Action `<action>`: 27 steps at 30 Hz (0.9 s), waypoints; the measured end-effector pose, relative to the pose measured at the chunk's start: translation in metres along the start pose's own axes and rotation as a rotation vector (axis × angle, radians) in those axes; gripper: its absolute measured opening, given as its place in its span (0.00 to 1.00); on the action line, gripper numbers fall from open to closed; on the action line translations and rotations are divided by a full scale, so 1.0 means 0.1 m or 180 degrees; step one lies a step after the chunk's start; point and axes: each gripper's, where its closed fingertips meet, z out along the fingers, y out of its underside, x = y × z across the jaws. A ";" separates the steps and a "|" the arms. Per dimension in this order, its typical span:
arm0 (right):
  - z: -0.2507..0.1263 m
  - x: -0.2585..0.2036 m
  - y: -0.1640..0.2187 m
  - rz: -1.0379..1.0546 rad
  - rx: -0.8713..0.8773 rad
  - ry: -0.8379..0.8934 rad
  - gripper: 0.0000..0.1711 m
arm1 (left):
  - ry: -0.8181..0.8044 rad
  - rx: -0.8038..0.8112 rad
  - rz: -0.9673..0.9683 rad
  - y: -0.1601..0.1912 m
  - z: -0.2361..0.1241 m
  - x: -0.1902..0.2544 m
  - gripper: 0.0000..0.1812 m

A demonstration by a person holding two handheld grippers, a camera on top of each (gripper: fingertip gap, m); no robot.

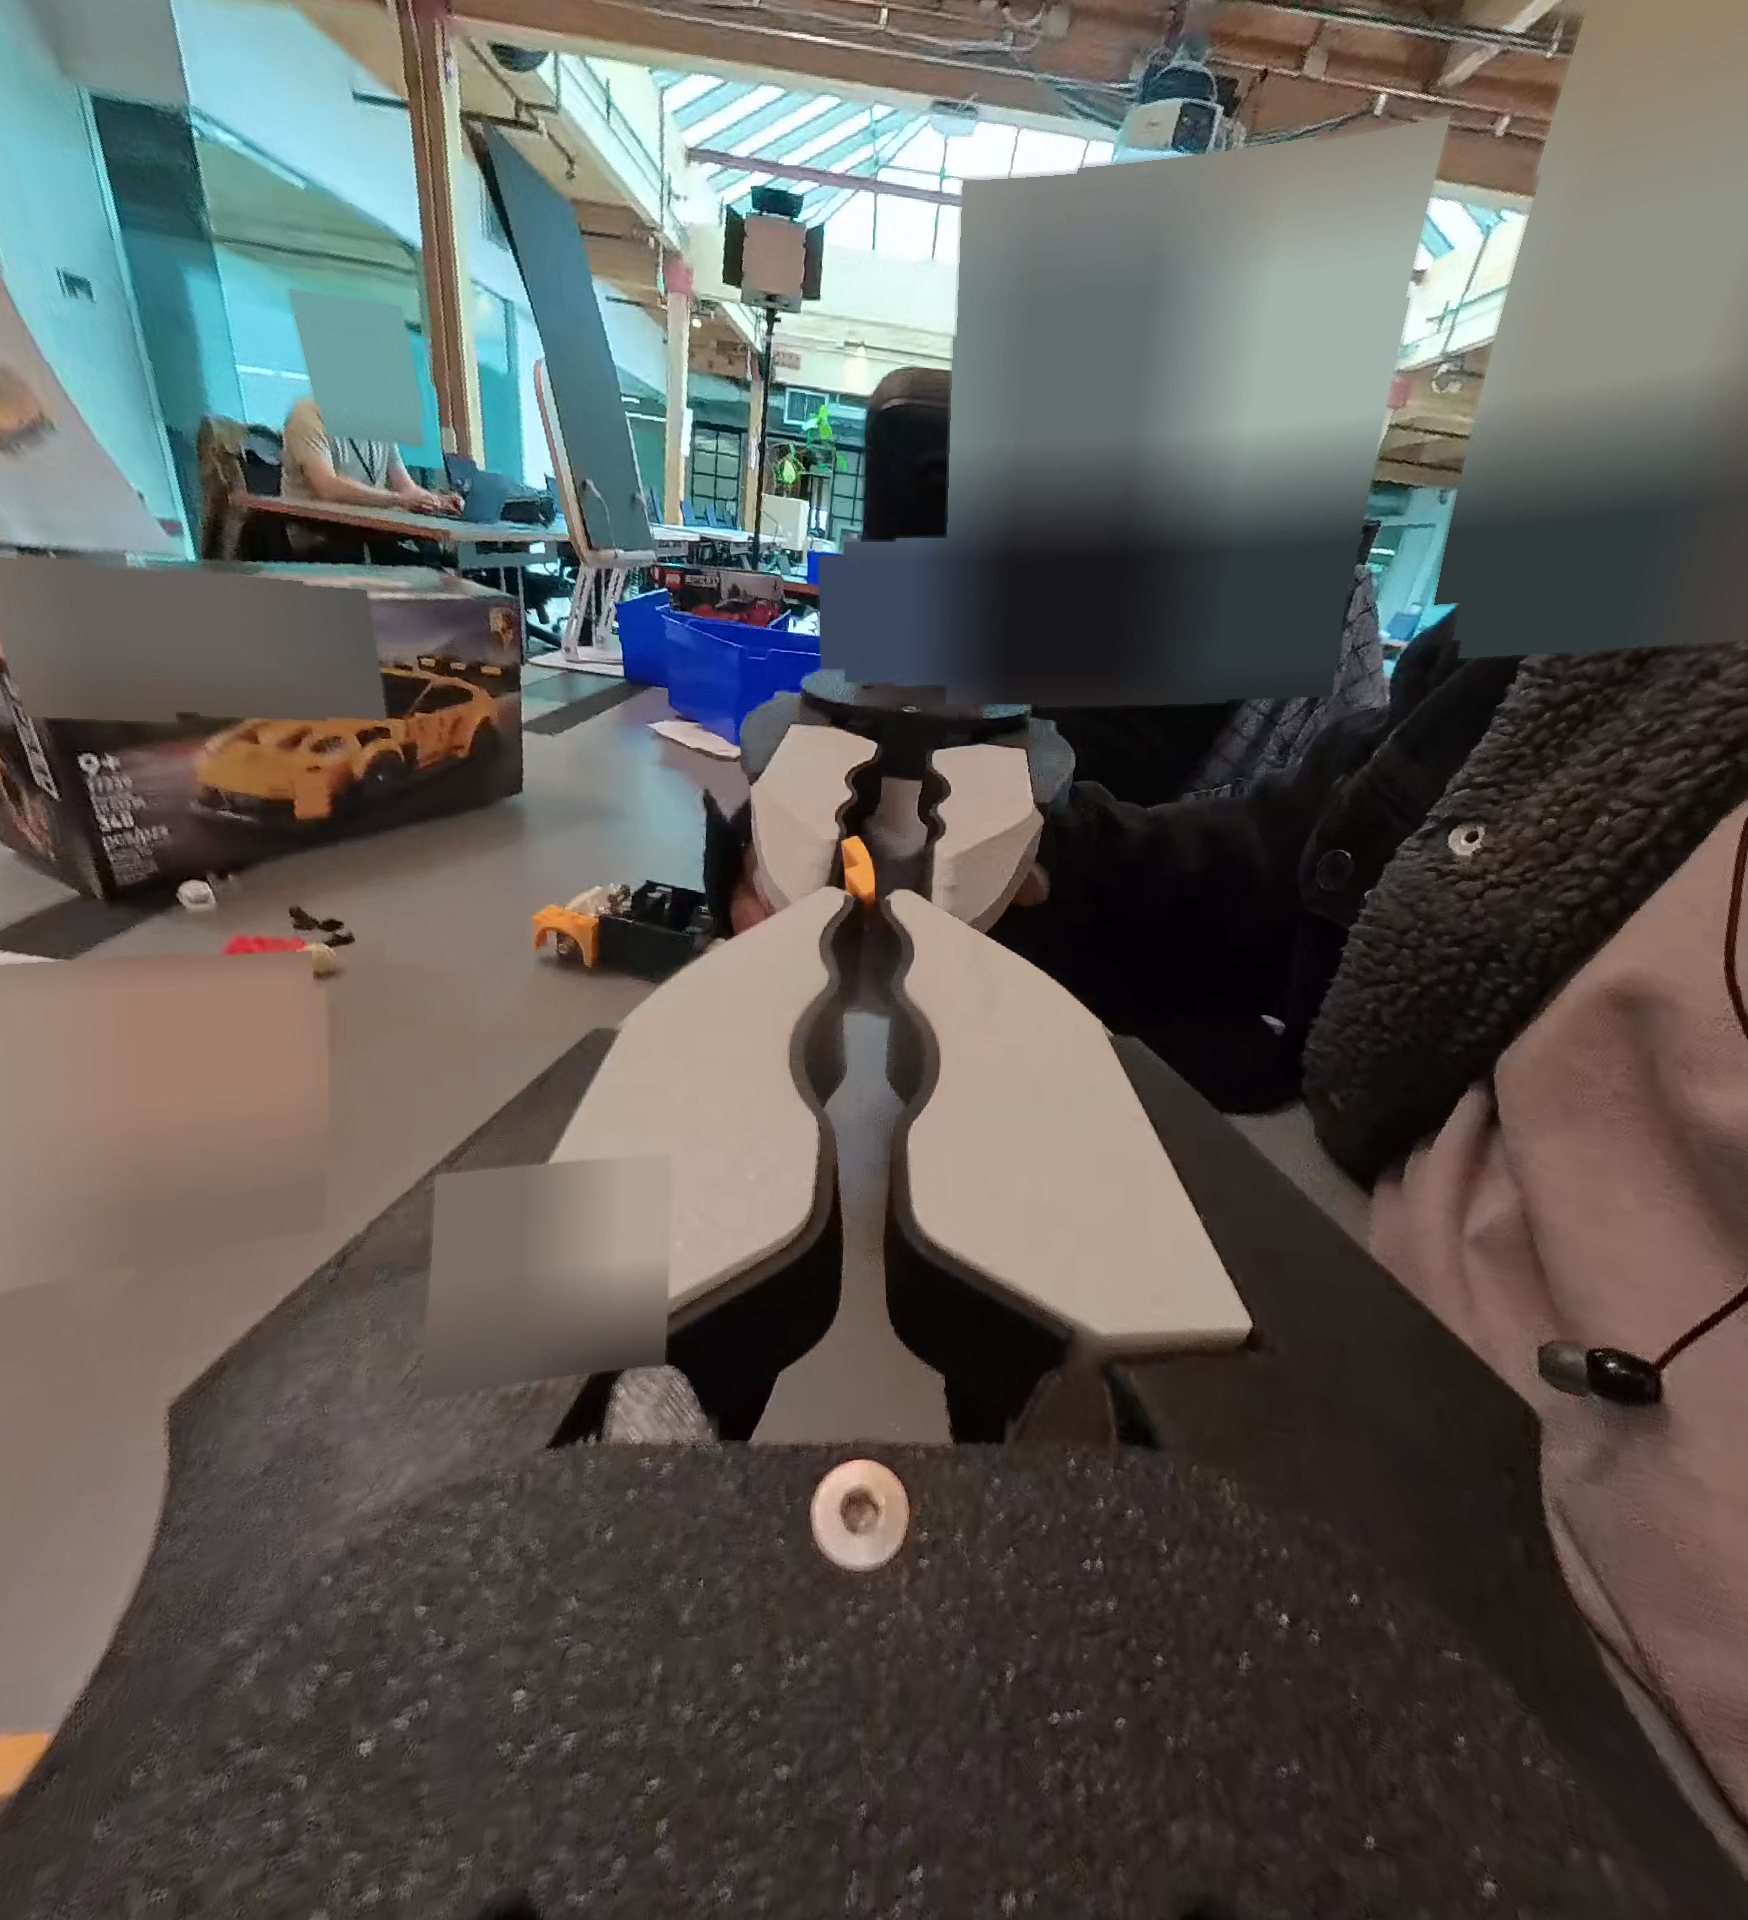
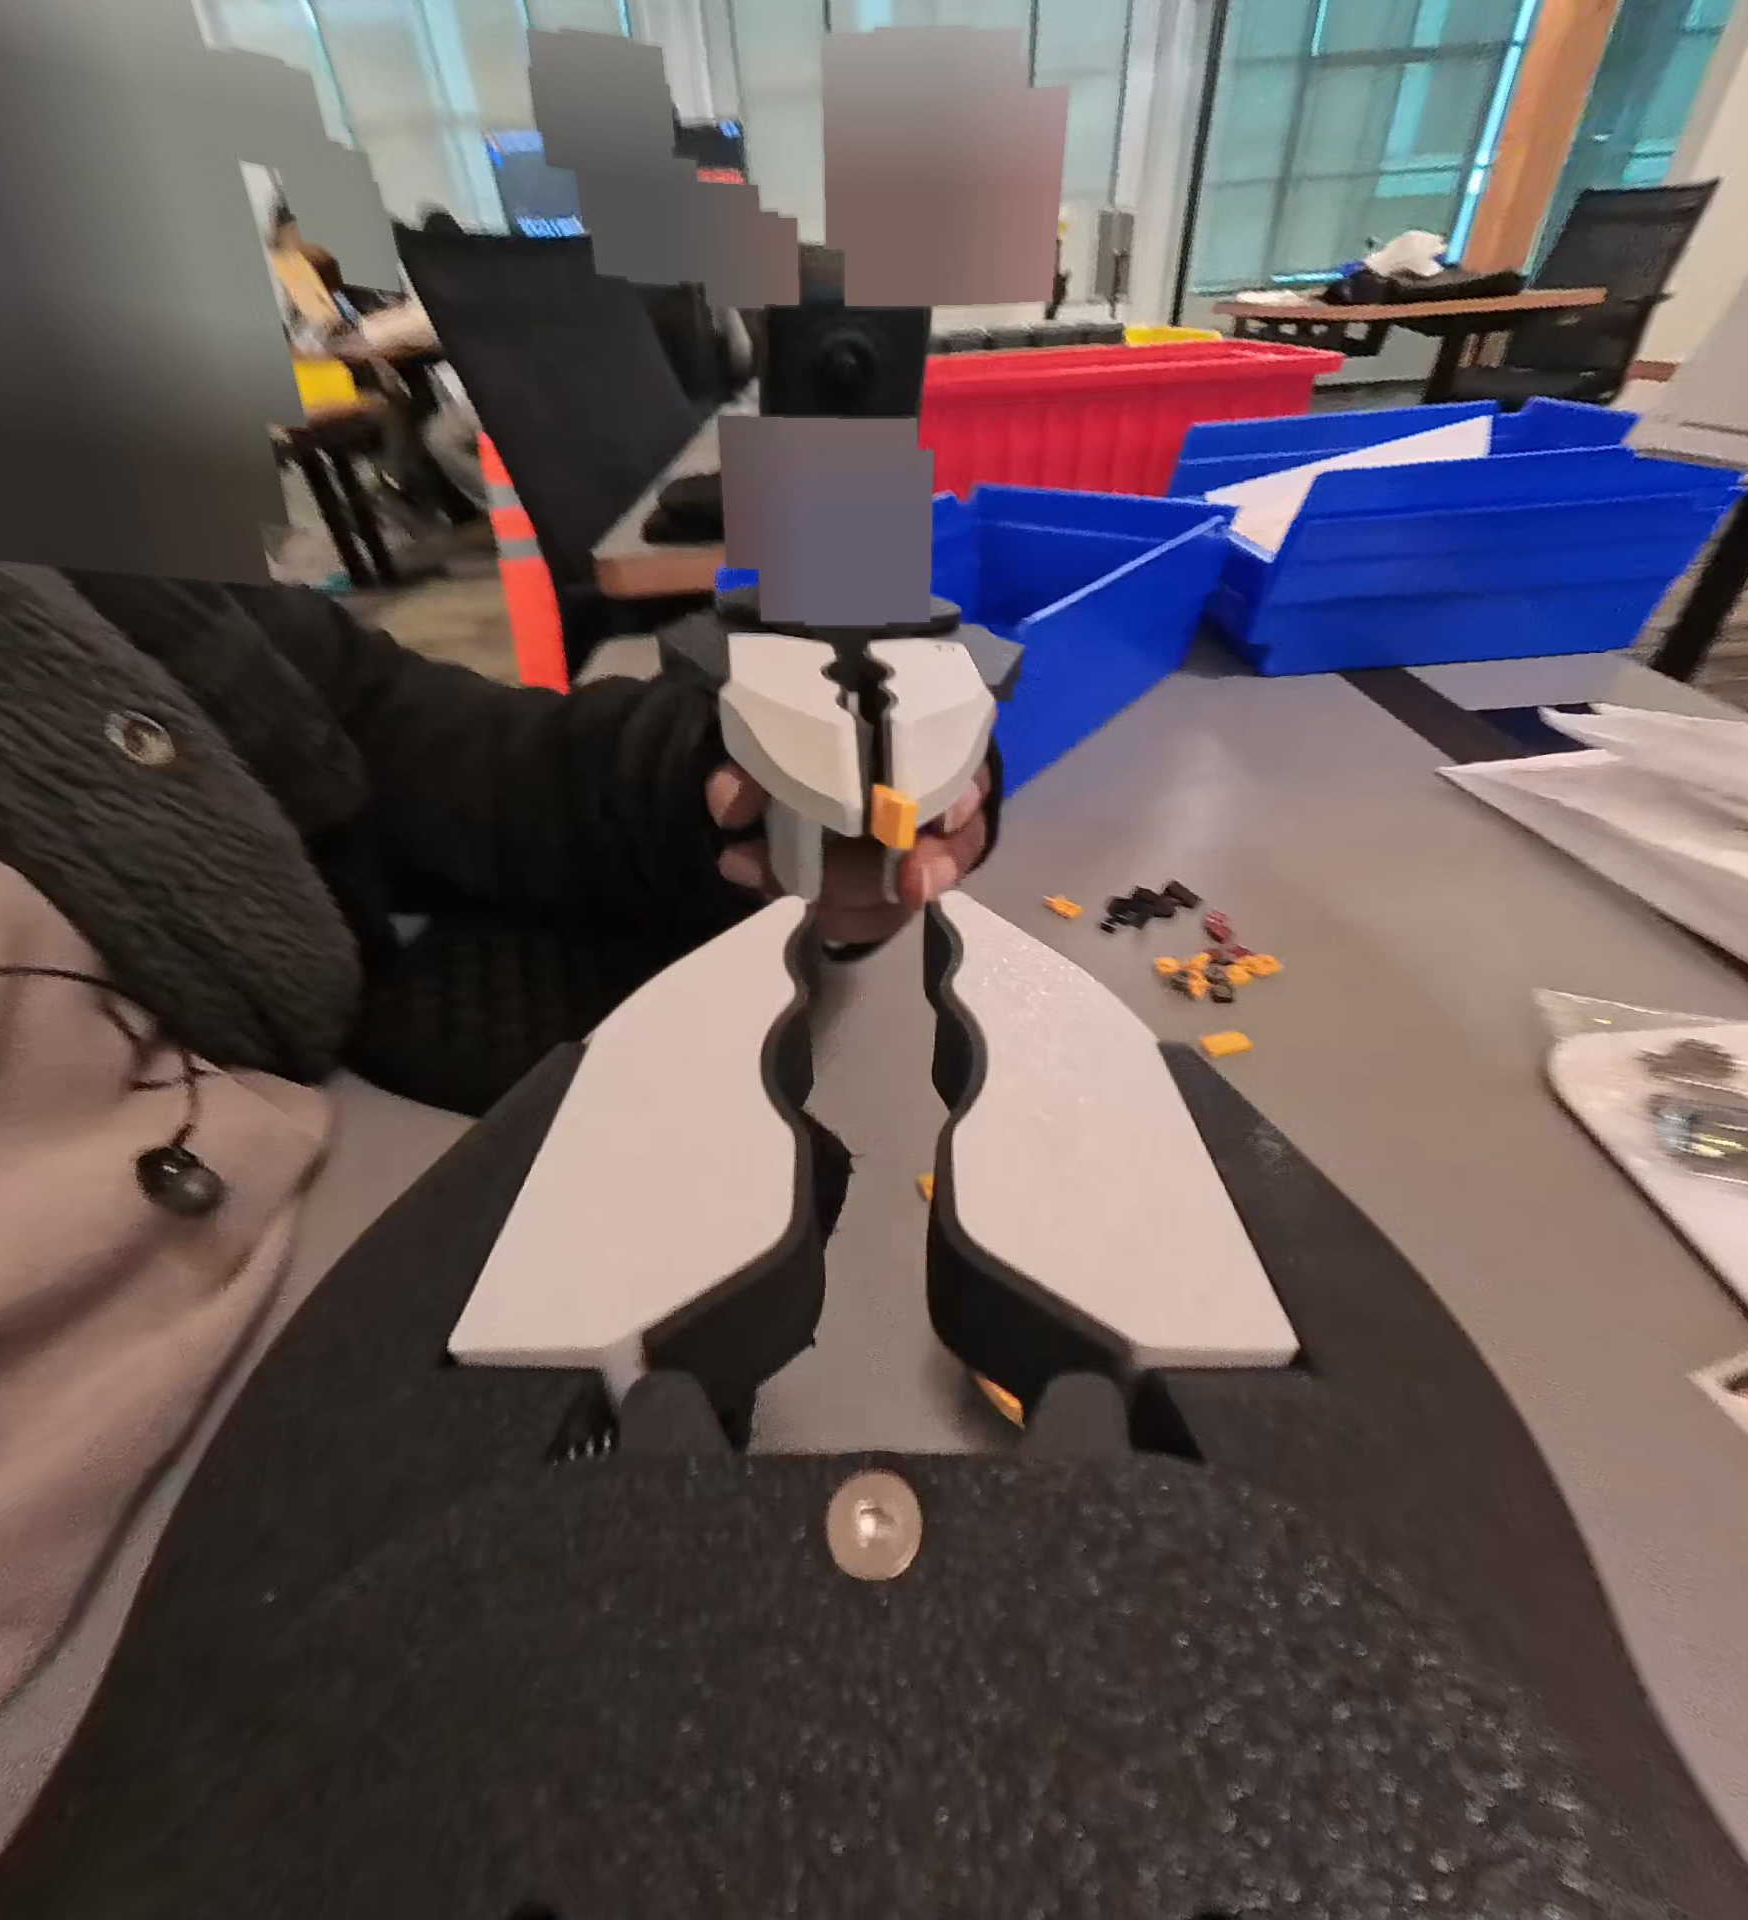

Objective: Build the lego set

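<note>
Above the grey tabletop (image 2: 1369, 790), my two grippers face each other, tips nearly meeting. My left gripper (image 1: 862, 902) has its grey fingers pinched on a small orange lego piece (image 1: 857, 864) at the very tips; in the right wrist view the same piece (image 2: 893, 815) sticks out from that gripper's tips. My right gripper (image 2: 868, 914) stands with jaws parted, nothing between them, the piece just beyond.

Behind the left gripper, on the table: a partly built orange-and-black lego car section (image 1: 626, 923), a few loose black and red bits (image 1: 288, 933), and the dark cardboard set box with a yellow car printed on it (image 1: 257, 748). To my right: a scatter of small orange and black lego pieces (image 2: 1202, 961), one orange tile (image 2: 1225, 1043) apart, clear plastic bags of parts (image 2: 1711, 1122), and blue plastic bins (image 2: 1452, 540) with a red bin (image 2: 1109, 405) behind.

My dark sleeve and fleece collar (image 2: 122, 790) block the left side of the right wrist view.
</note>
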 end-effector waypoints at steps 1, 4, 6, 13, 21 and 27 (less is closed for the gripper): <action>0.01 -0.02 -0.02 0.0096 0.0058 -0.0067 0.10 | 0.0004 -0.0011 0.0057 0.00 0.01 0.01 0.01; 0.01 -0.06 -0.08 0.0305 0.0194 -0.0197 0.09 | 0.0048 -0.0073 0.0139 0.04 0.03 0.06 0.01; 0.00 -0.06 -0.10 0.0391 0.0251 -0.0240 0.05 | 0.0062 -0.0089 0.0170 0.05 0.04 0.07 0.01; -0.03 -0.04 -0.11 0.0398 0.0261 -0.0257 0.02 | 0.0085 -0.0084 0.0176 0.04 0.04 0.09 0.01; -0.23 0.12 -0.20 0.0390 0.0424 -0.0094 0.00 | 0.0054 -0.0045 0.0032 0.01 0.00 0.04 0.01; -0.28 0.13 -0.15 0.0435 0.0352 -0.0186 0.13 | 0.0055 -0.0011 -0.0071 0.00 -0.01 0.02 0.01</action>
